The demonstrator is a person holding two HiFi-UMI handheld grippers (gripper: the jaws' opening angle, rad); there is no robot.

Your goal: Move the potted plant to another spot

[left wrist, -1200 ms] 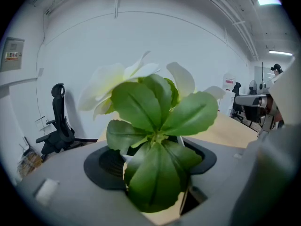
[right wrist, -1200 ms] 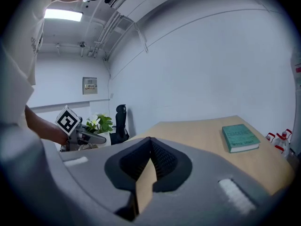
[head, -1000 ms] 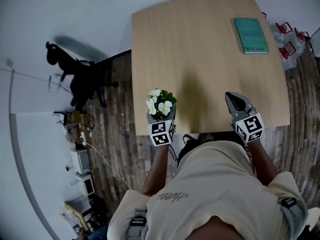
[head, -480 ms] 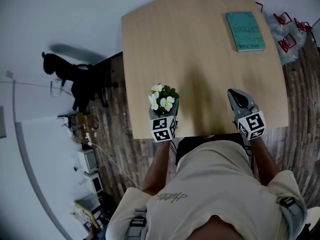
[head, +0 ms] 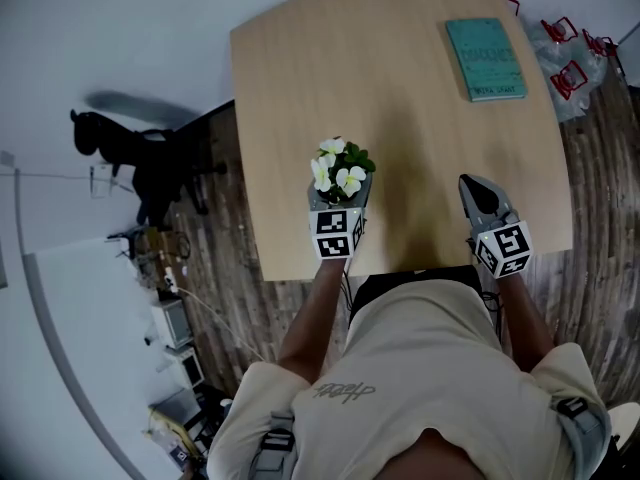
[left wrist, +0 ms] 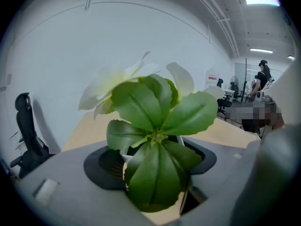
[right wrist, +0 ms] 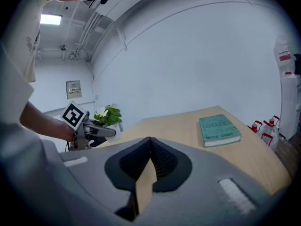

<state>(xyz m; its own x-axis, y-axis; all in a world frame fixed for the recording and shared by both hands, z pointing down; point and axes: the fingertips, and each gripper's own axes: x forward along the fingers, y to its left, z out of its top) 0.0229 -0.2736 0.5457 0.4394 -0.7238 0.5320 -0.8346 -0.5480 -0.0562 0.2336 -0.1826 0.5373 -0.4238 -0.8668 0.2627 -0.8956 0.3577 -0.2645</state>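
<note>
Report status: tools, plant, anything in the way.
Left tool shut on potted plant, over table, near person's edge. Right tool shut, empty. Book far corner, well clear.

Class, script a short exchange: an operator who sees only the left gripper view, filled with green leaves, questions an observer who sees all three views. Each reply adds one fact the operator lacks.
Operator: Leaves fill my view. Where on the table am I?
Observer: The left tool holds the white-flowered potted plant close to the near edge of the light wooden table, left of the middle.
Operator: Is the other tool busy?
Observer: No. The right tool has its tips together, nothing between them.
Operator: Anything else on the tabletop?
Observer: One teal rectangular book lies flat at the far right corner.
</note>
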